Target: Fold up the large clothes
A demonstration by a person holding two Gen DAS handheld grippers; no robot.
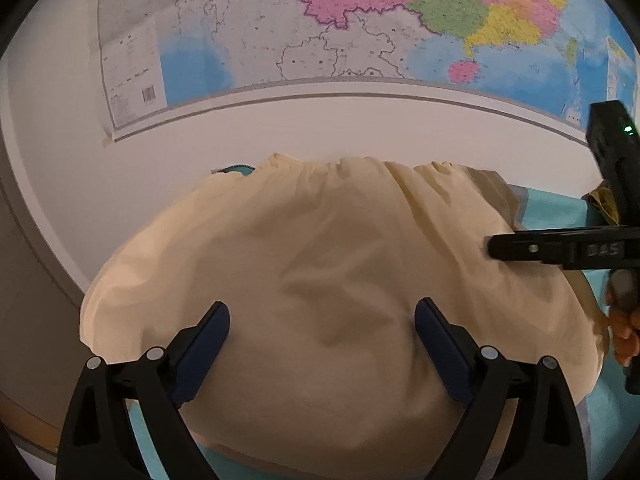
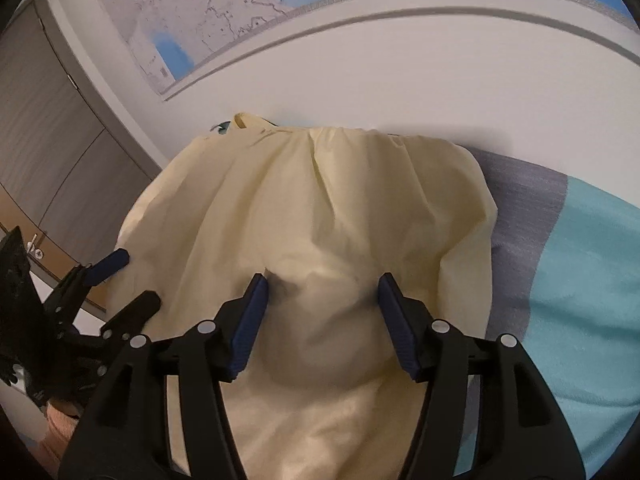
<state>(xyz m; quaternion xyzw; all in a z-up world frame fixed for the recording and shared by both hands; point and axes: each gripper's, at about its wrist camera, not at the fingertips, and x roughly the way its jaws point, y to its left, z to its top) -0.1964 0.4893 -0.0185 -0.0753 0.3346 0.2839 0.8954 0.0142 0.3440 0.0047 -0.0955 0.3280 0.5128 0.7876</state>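
Below wall map [image 1: 360,20], we hold both tools released over cream garment [image 1: 320,240]: left tool [image 1: 322,344], right tool [image 2: 320,320]; waistband far from both.

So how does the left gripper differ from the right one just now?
The left gripper hovers open over flat cream cloth; the right gripper is open around a raised bump of it. The left's jaws look wider apart than the right's. Both have blue pads and grip nothing.
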